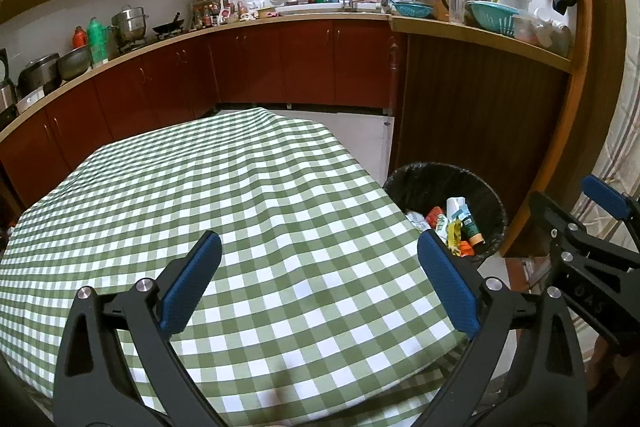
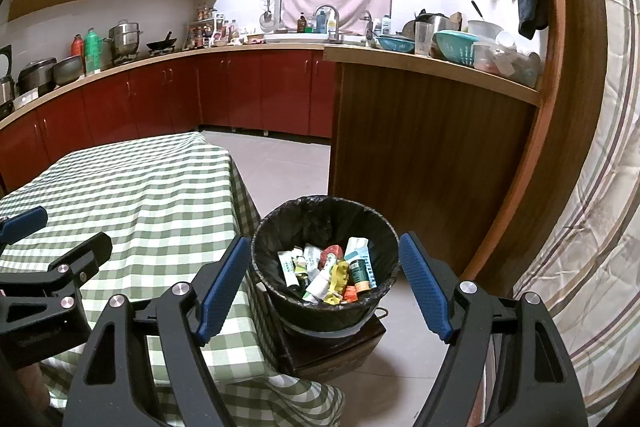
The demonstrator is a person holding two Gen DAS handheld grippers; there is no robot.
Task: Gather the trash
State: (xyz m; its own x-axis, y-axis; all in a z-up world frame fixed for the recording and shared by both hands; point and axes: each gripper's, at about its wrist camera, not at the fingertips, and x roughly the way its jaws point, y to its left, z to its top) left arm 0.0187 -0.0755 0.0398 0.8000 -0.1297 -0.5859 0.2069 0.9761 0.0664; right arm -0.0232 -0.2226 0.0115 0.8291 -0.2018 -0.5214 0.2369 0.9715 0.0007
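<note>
Right wrist view: right gripper wide open, empty, above the black-lined trash bin just off the table's right edge; tubes and wrappers piled inside. Left gripper wide open, empty, over bare checked tablecloth. Collecting looks finished.

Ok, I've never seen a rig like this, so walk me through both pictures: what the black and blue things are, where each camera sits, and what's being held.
A person holds one two-finger tool in each hand. Each picture comes from a camera on a tool, looking along its fingers. In the left wrist view, the left gripper, black with blue pads, is open and empty over the green-and-white checked tablecloth, which shows no loose items. In the right wrist view, the right gripper is also open and empty, with the black-lined round trash bin seen between its fingers. The bin already holds crumpled colourful wrappers and tubes. It stands on a dark wooden block beside the table.
</note>
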